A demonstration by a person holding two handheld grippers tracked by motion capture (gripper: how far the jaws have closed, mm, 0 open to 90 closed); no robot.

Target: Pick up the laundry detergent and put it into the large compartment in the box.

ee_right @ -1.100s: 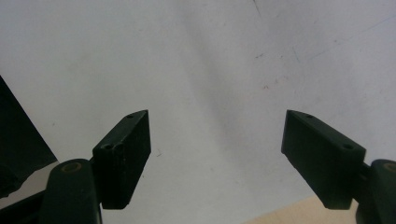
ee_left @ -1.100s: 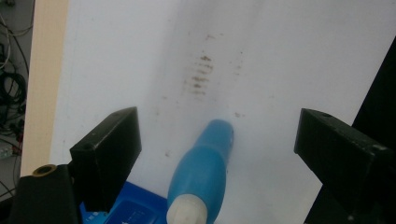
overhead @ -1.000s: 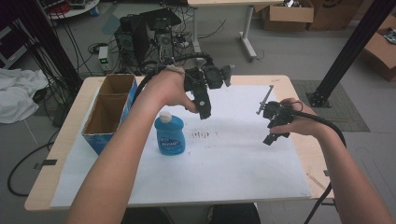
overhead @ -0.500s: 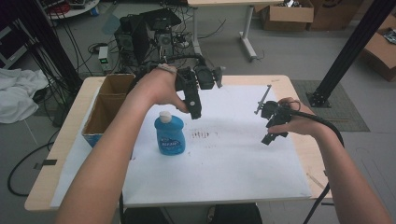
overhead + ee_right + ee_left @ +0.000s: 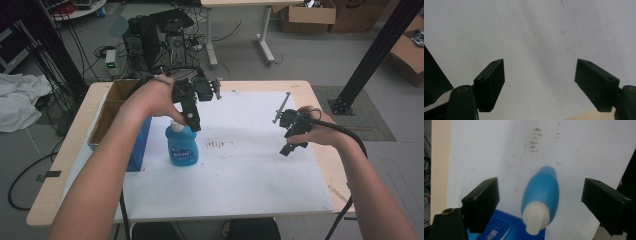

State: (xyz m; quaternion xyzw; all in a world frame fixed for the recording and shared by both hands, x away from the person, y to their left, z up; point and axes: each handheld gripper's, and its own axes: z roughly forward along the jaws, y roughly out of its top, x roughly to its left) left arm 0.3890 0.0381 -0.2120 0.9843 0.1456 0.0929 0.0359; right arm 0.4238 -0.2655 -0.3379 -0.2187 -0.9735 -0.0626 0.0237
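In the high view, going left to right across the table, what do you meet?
Cardboard box → blue bottle with the left tool just above it → dark smudges on the white sheet → right tool.

Grey floor [image 5: 310, 55] behind the table – tangled cables [image 5: 30, 165], cardboard boxes [image 5: 312, 15], a black post [image 5: 372, 55]

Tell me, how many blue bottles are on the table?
1. The blue bottle stands upright on the white sheet, right beside the cardboard box, with the left claw just above its white cap. The box's inside is partly hidden, so more could sit there.
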